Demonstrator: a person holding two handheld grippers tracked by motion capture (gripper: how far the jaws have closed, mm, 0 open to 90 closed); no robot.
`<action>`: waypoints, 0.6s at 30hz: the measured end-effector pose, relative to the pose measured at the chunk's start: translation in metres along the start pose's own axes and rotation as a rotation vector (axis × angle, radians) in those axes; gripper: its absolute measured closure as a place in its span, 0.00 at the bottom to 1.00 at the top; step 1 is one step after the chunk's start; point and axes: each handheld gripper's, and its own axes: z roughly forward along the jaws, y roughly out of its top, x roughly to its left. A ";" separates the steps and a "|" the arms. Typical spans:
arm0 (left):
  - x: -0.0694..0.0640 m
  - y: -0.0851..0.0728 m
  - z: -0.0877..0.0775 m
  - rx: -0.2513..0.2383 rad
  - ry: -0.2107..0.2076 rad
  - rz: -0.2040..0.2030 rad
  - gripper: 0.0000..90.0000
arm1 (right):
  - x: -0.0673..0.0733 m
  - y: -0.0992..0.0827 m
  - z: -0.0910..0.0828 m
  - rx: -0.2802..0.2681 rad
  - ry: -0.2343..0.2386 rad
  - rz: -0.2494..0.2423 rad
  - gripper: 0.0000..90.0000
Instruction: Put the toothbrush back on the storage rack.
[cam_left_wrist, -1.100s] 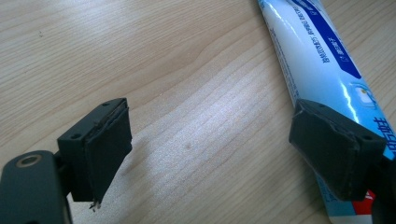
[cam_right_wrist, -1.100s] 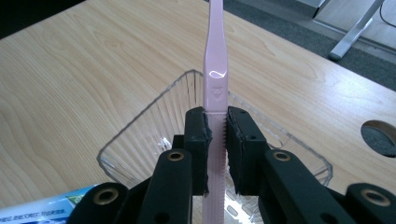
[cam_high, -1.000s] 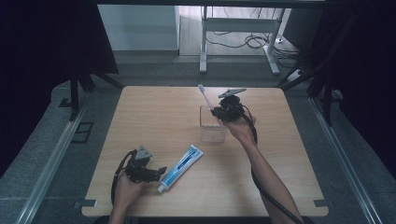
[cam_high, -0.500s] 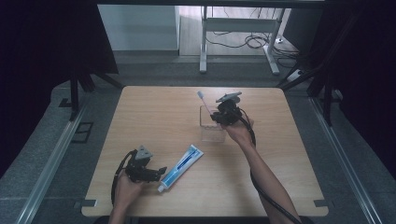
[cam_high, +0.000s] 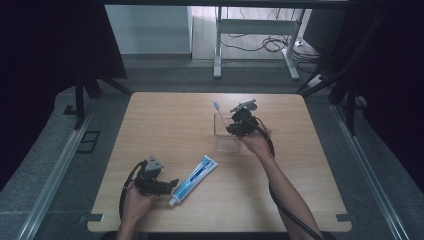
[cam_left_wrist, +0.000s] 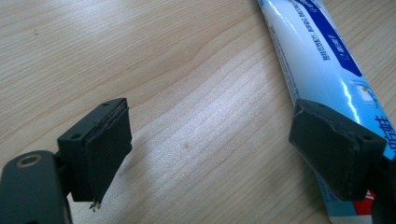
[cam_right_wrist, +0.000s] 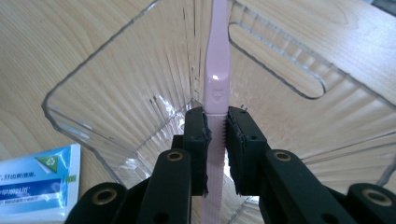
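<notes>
Toothbrush: a pink toothbrush (cam_right_wrist: 217, 56), clamped at its ribbed handle by the right tongs (cam_right_wrist: 215, 140), which are shut narrow on it. It stands tilted in the clear plastic cup (cam_high: 226, 137), bristle head up and leaning to the far left above the rim.
Handling: I judge it light, stiff and slim; the smooth plastic could twist in a pinch, so the ribbed stretch now held looks the best place to grip.
Cup: thin, see-through, ribbed walls (cam_right_wrist: 116, 84) with a slot on one side. Probably light enough to tip or slide if the brush drags on its rim.
Toothpaste: a blue and white tube (cam_high: 194, 179) lies flat on the worktop (cam_high: 300, 190), near and left of the cup, cap end nearest the person. Likely soft and squashy in the body, firmer at the cap and the crimped end.
Left tongs: the left tongs (cam_left_wrist: 219, 149) are spread wide and hold nothing. They sit low over the bare wood, with one pad just over the tube's edge (cam_left_wrist: 322, 70); whether it touches I cannot tell.
Room: the worktop is bare to the far left and to the right of the cup. Cup and tube are well apart, and both stand well in from the edges.
</notes>
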 end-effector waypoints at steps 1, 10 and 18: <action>0.000 0.000 0.000 0.000 0.000 0.000 0.15 | 0.000 0.000 0.000 0.000 0.000 0.000 0.87; 0.000 0.000 0.000 0.008 0.000 0.008 0.15 | -0.005 -0.002 0.001 0.049 0.021 -0.001 0.90; 0.000 0.000 0.000 0.010 0.000 0.010 0.15 | -0.004 -0.002 0.000 0.037 0.025 -0.005 0.87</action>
